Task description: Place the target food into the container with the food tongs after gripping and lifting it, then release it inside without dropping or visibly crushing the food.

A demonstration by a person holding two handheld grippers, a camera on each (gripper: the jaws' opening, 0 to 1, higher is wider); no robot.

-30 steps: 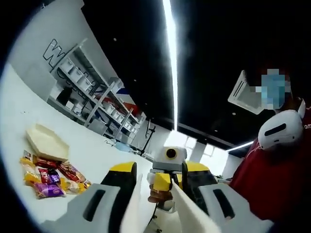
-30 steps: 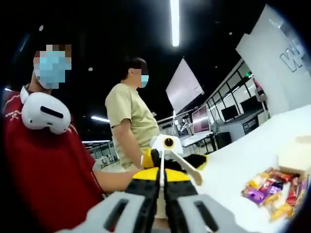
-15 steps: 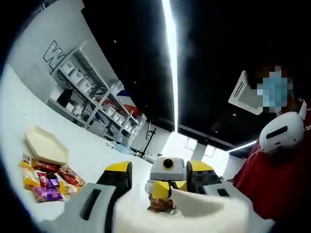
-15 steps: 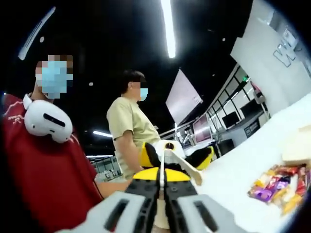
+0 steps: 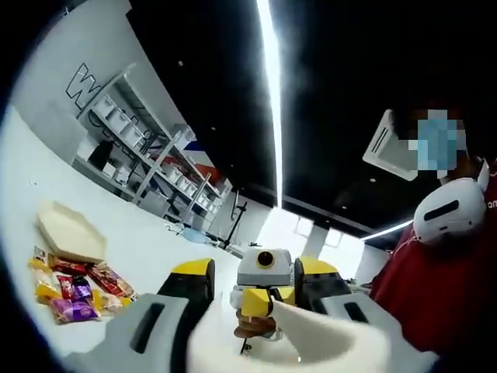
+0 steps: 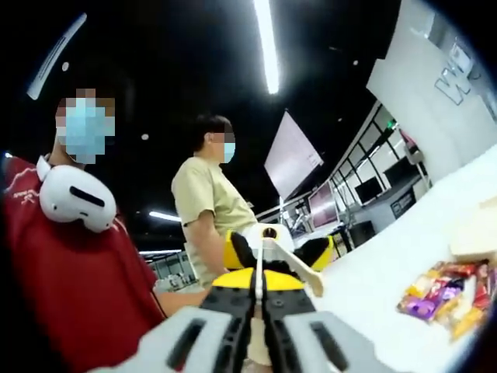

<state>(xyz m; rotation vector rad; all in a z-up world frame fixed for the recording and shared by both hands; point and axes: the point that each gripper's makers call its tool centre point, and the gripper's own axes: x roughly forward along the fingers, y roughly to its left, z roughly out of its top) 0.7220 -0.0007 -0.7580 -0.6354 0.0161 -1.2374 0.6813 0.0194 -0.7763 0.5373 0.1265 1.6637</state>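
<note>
Wrapped snacks (image 5: 74, 289) heaped on the white table (image 5: 147, 241) beside the beige container (image 5: 71, 231), untouched. Food tongs (image 6: 289, 263) clamped in right gripper (image 6: 258, 311), jaws nearly closed; left gripper (image 5: 256, 311) jaws apart, whitish blur between. Views barely shifted: no approach yet.

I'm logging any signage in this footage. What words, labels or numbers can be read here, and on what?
"W": large outlined letter on the white wall in the left gripper view, also on the wall panel in the right gripper view; the rest is cut off.
Snack wrappers on the table: print too small to read.
Monitors: blurred, unreadable.
</note>
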